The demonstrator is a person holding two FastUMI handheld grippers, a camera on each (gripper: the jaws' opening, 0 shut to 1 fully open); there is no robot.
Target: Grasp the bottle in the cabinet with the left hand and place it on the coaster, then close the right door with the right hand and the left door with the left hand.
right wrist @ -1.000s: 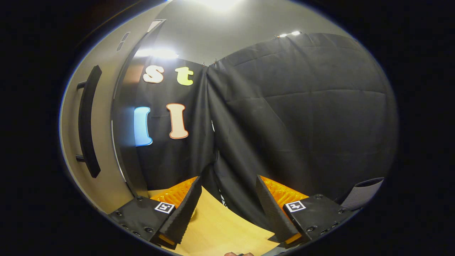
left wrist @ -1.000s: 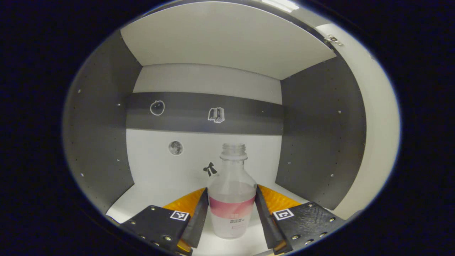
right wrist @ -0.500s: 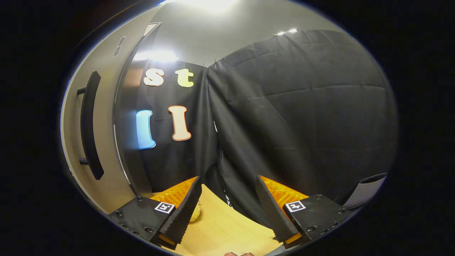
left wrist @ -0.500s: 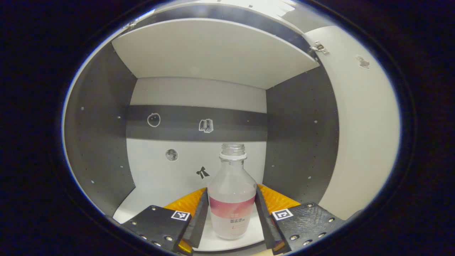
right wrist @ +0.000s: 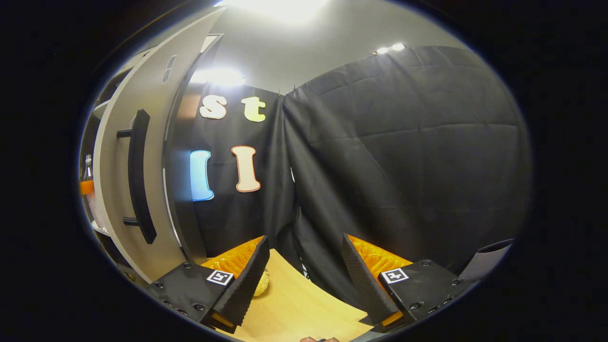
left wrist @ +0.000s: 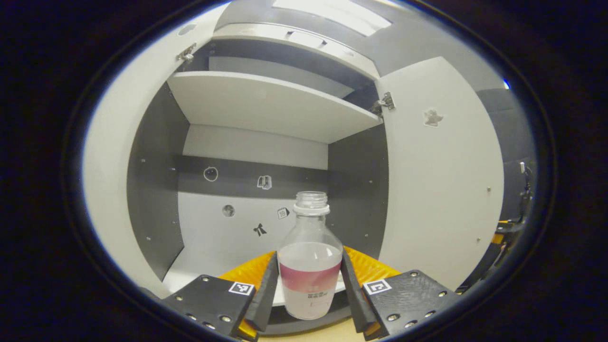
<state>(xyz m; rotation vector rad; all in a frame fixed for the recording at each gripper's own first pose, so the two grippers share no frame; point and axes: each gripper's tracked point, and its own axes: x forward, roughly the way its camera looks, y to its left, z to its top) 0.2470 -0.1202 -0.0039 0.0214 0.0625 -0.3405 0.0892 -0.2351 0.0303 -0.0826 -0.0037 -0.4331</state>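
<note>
Left gripper (left wrist: 308, 285): both fingers press on the labelled body of the bottle (left wrist: 309, 266), which sits upright between them at 6 o'clock in the left gripper view
Right gripper (right wrist: 301, 280): spread wide with nothing between the fingers, hanging above the wooden table (right wrist: 304, 308)
Bottle position: at the mouth of the cabinet (left wrist: 266, 156), its base over the front edge of the lower shelf (left wrist: 199, 270); whether it touches the shelf I cannot tell
Bottle make: clear, uncapped, liquid reaching about the top of the pink label band
Handling: probably light to moderate in weight and stiff; smooth walls may slip; the open neck means any tilt risks a spill, so it should travel upright
Hold: the wide labelled belly, where the fingers are now, looks the safest place, well below the narrow neck
Doors: right door (left wrist: 441, 175) open at 3 o'clock, left door (left wrist: 109, 156) open at 9 o'clock in the left gripper view
Door handle (right wrist: 140, 175): dark bar at 9 o'clock in the right gripper view, near that gripper
Coaster: I cannot place it
Stage: judged as the carry-out, doors not yet closed
</note>
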